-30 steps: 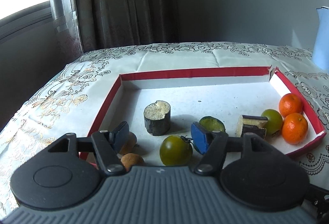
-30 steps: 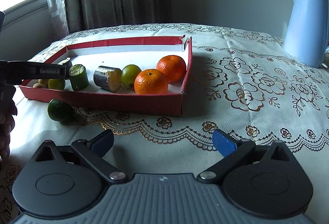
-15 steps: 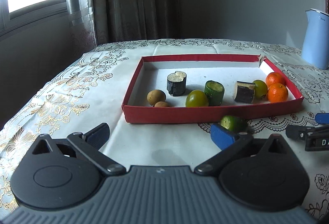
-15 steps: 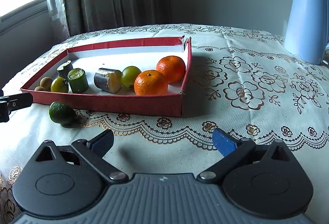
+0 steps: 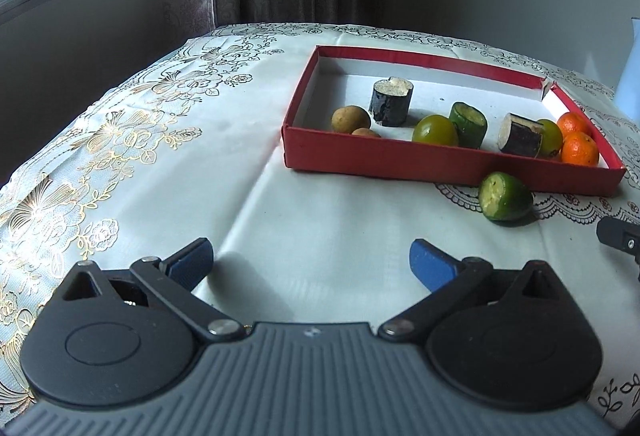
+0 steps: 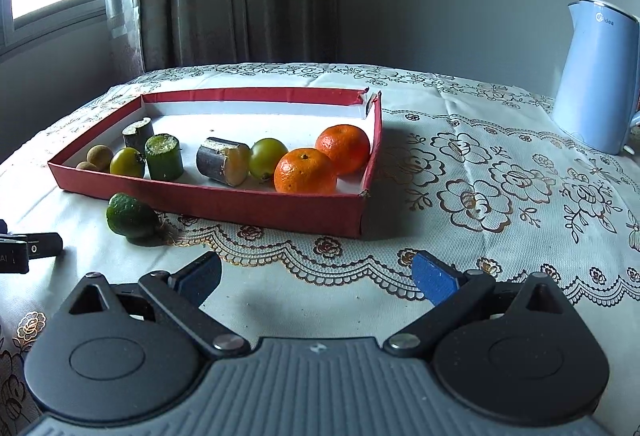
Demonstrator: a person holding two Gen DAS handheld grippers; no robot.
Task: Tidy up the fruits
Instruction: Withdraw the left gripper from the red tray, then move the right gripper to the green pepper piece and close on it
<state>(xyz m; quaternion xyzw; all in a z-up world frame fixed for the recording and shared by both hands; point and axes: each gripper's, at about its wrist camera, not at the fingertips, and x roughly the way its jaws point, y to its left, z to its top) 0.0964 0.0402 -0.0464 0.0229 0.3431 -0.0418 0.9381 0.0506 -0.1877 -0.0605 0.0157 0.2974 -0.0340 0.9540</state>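
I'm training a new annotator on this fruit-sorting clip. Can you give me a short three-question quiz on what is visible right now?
1. True or false: the green cut fruit piece lies inside the red tray.
2. How many oranges are in the tray?
3. Multiple choice: the left hand-held gripper and right hand-held gripper are A) both open and empty, B) both shut on fruit, C) one open, one shut.

Key: 1 false, it lies on the tablecloth just outside the tray's near wall; 2 two; 3 A.
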